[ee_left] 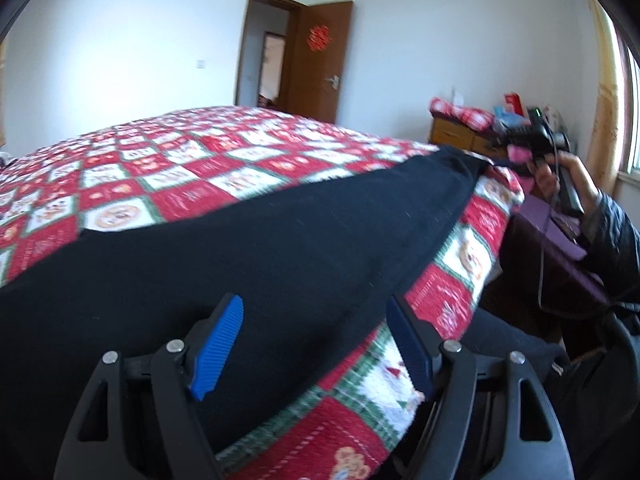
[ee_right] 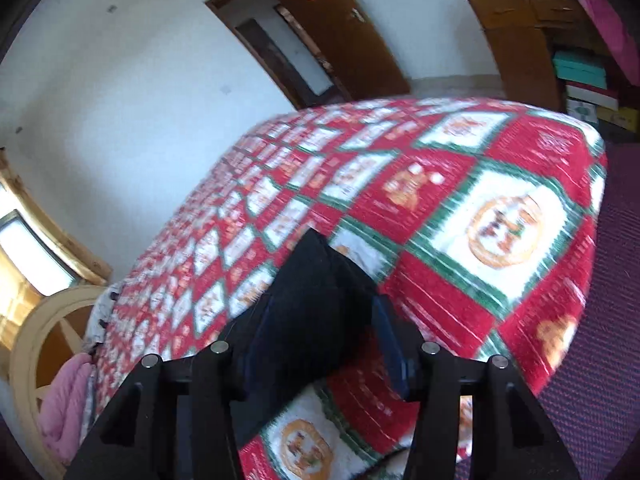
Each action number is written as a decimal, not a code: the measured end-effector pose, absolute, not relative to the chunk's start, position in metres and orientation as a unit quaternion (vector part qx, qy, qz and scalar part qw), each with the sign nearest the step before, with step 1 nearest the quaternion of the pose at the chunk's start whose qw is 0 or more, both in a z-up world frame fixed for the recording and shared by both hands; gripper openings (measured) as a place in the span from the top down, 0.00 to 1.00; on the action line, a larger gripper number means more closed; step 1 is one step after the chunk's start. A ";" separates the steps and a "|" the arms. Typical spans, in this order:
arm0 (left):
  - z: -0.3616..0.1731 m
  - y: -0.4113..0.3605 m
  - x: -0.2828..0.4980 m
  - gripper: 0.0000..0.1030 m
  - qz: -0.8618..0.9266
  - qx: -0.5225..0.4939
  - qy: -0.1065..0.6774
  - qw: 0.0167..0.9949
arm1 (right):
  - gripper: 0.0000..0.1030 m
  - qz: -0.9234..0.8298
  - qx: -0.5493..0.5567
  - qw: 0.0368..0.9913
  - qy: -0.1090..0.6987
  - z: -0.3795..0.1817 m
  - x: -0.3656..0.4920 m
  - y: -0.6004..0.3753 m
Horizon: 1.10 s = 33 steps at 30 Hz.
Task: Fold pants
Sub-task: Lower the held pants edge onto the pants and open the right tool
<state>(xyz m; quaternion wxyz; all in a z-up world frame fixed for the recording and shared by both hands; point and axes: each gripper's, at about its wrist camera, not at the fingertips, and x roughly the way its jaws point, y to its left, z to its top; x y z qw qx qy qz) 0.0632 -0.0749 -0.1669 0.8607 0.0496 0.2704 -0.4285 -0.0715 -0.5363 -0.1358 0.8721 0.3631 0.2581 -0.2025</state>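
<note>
Pants (ee_left: pixel 248 248): black, flat on bed (ee_left: pixel 180 168)
Left gripper (ee_left: pixel 316 344): wide open over pants
Right gripper (ee_right: pixel 320 344): loosened, pants end between fingers

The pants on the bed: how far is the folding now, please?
Done, it seems: the black pants lie flat as one long strip on the quilt, so the legs may already be laid together. In hand: nothing firmly. The left claw stands open over the cloth; the right claw has an end of the pants between open pads. Left: folding the strip across into a short stack.
</note>
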 end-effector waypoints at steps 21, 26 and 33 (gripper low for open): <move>-0.185 -0.073 0.069 0.25 -0.421 0.052 0.299 0.855 | 0.95 -0.240 0.337 0.867 0.276 -0.149 -0.066 -0.547; -0.180 -0.069 0.067 0.25 -0.414 0.049 0.296 0.860 | 0.90 -0.244 0.326 0.874 0.263 -0.144 -0.069 -0.545; -0.160 -0.036 0.073 0.18 -0.355 0.016 0.259 0.898 | 0.81 -0.256 0.212 0.914 0.232 -0.092 -0.064 -0.484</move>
